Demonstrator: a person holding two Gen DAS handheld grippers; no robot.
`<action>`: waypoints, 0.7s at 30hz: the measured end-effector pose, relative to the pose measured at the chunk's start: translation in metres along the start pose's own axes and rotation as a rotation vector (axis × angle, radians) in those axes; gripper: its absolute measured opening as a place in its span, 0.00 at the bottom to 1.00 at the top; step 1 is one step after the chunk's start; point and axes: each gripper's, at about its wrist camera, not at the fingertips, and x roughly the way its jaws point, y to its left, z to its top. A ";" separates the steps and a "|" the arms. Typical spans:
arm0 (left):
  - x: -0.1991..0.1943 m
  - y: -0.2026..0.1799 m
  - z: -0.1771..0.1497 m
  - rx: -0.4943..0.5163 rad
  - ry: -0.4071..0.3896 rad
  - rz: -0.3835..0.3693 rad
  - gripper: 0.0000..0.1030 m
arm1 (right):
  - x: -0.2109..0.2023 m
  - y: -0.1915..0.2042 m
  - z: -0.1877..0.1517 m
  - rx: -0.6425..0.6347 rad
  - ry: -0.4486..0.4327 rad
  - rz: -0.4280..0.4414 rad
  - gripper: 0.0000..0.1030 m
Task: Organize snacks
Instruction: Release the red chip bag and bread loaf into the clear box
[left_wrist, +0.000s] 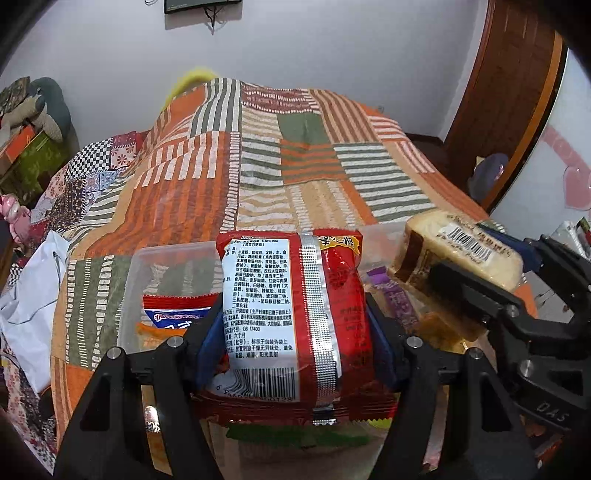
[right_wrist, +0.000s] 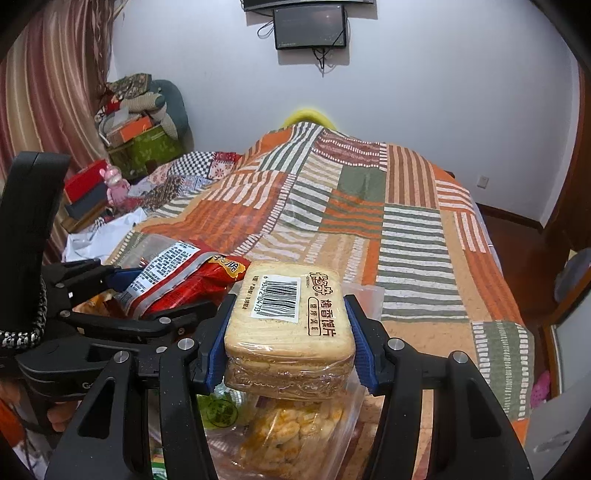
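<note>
My left gripper (left_wrist: 291, 328) is shut on a red noodle snack packet (left_wrist: 295, 317), held above the bed with its label side up. The packet also shows in the right wrist view (right_wrist: 177, 277). My right gripper (right_wrist: 288, 325) is shut on a clear-wrapped pack of toasted bread slices (right_wrist: 291, 321) with a barcode label, held just right of the red packet; it shows in the left wrist view (left_wrist: 454, 251) too. A clear plastic container (left_wrist: 166, 280) on the bed holds a red and blue packet (left_wrist: 173, 317).
Under the grippers lie a clear bag of orange snacks (right_wrist: 295, 432), a green packet (right_wrist: 218, 410) and a purple packet (left_wrist: 395, 299). The patchwork bedspread (right_wrist: 369, 221) stretches ahead. A white bag (left_wrist: 29, 306) lies left. Boxes and clutter (right_wrist: 136, 140) stand far left.
</note>
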 end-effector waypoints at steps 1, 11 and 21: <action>0.001 0.001 0.000 -0.004 0.000 0.002 0.69 | 0.001 0.000 0.000 -0.001 0.004 0.000 0.51; -0.010 -0.004 -0.005 0.009 -0.009 0.003 0.77 | -0.017 -0.003 0.004 0.001 -0.029 0.008 0.51; -0.062 -0.005 -0.016 0.018 -0.090 0.006 0.78 | -0.051 -0.007 -0.004 0.037 -0.071 0.018 0.56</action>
